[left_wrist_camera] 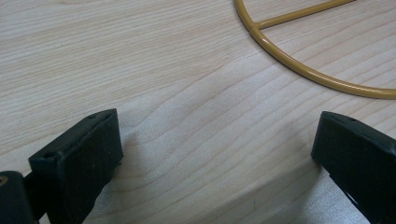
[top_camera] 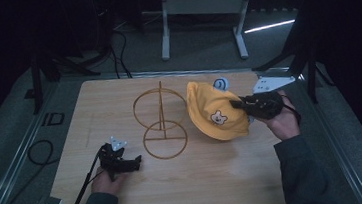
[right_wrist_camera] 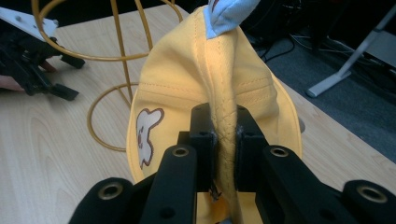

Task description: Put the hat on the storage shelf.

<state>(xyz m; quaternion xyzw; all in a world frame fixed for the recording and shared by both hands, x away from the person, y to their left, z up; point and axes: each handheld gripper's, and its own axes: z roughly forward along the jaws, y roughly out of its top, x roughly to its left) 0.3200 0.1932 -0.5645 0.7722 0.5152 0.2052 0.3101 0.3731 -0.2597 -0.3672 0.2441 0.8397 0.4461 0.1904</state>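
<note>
Left gripper (top_camera: 135,161): fingers spread, resting on bench (top_camera: 217,189) | right gripper (right_wrist_camera: 223,140): fingers pinching yellow hat (top_camera: 213,111), lifted beside wire stand (top_camera: 162,121), likely for hanging.

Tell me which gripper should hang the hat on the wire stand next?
Right. The right gripper is already clamped on the yellow hat, beside the wire stand. The left gripper is open on the table, holding nothing.

The hat (right_wrist_camera: 205,79) hides part of the wire stand (right_wrist_camera: 116,56) in the right gripper view, and its blue ear (right_wrist_camera: 229,14) runs off the top edge. The stand's base ring (left_wrist_camera: 303,70) is cut off in the left gripper view.
</note>
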